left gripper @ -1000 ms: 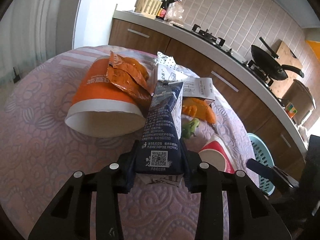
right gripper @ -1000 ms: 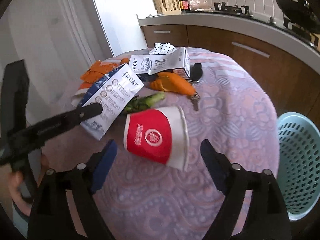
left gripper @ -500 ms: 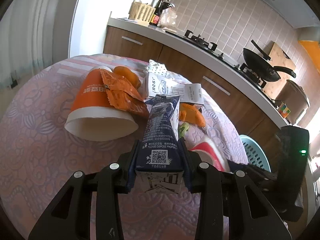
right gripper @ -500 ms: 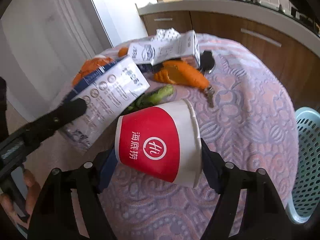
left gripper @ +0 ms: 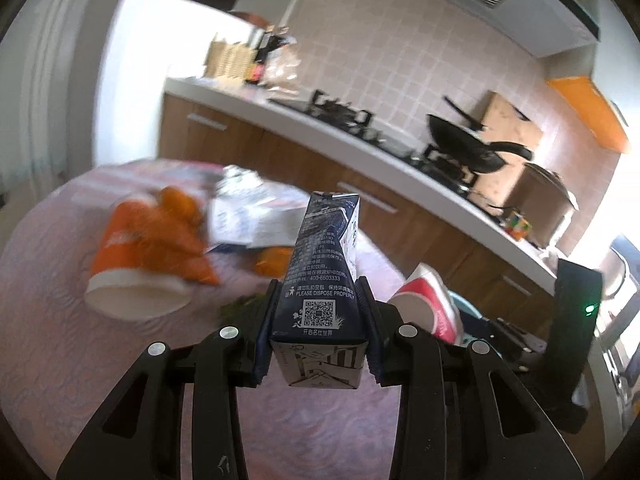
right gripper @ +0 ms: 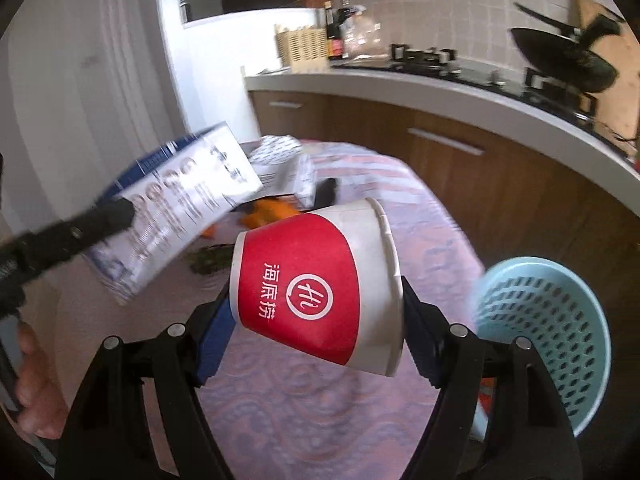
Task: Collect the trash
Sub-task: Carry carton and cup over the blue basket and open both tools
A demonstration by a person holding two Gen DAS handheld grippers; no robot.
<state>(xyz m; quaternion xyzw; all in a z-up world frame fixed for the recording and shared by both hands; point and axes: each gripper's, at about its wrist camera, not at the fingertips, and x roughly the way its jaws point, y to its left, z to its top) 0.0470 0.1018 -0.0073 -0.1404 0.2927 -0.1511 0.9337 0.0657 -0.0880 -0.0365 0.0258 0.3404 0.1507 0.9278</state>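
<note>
The dark milk carton [left gripper: 320, 300] is pinched at its lower end by the left gripper [left gripper: 318, 336], spout end forward, presumably for carrying to the blue basket [right gripper: 548, 336] beside the table [right gripper: 304, 408]. The red paper cup [right gripper: 316, 288] is clamped sideways in the right gripper [right gripper: 316, 320], whose jaws have just been closing on its base and rim. A second earlier the cup lay on the table between spread jaws; both items are now raised clear of it.
</note>
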